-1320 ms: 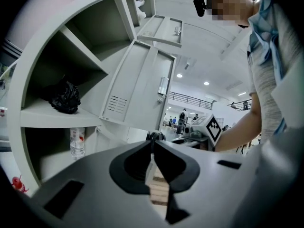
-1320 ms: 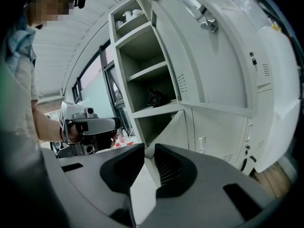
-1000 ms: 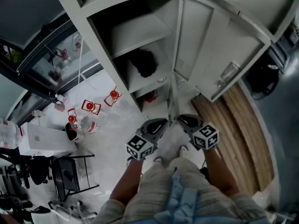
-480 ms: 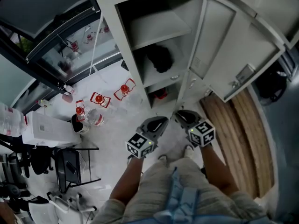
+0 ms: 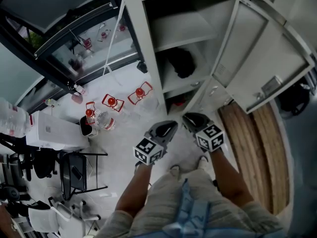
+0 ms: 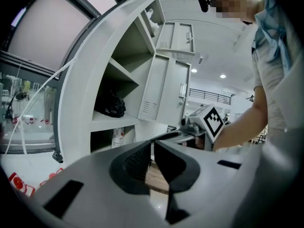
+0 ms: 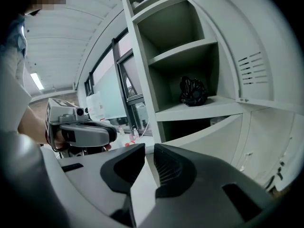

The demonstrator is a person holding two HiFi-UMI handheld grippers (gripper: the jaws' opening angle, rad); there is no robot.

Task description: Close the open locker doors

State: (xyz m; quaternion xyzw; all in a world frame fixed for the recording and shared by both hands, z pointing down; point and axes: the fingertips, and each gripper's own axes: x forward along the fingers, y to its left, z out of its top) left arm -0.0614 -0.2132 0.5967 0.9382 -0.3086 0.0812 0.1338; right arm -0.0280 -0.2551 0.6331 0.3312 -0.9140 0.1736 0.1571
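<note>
Left gripper (image 5: 172, 125) and right gripper (image 5: 186, 118) are hovering side by side, fingers on both sitting nearly together, gripping nothing. Open locker door (image 5: 262, 66) is standing just beyond the right gripper.

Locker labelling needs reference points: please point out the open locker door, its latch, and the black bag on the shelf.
Open locker door (image 5: 275, 53), head view, on its inner panel.
Door latch (image 5: 271, 87), head view, on the latch plate.
Black bag (image 5: 181, 62), head view, on its middle.
</note>
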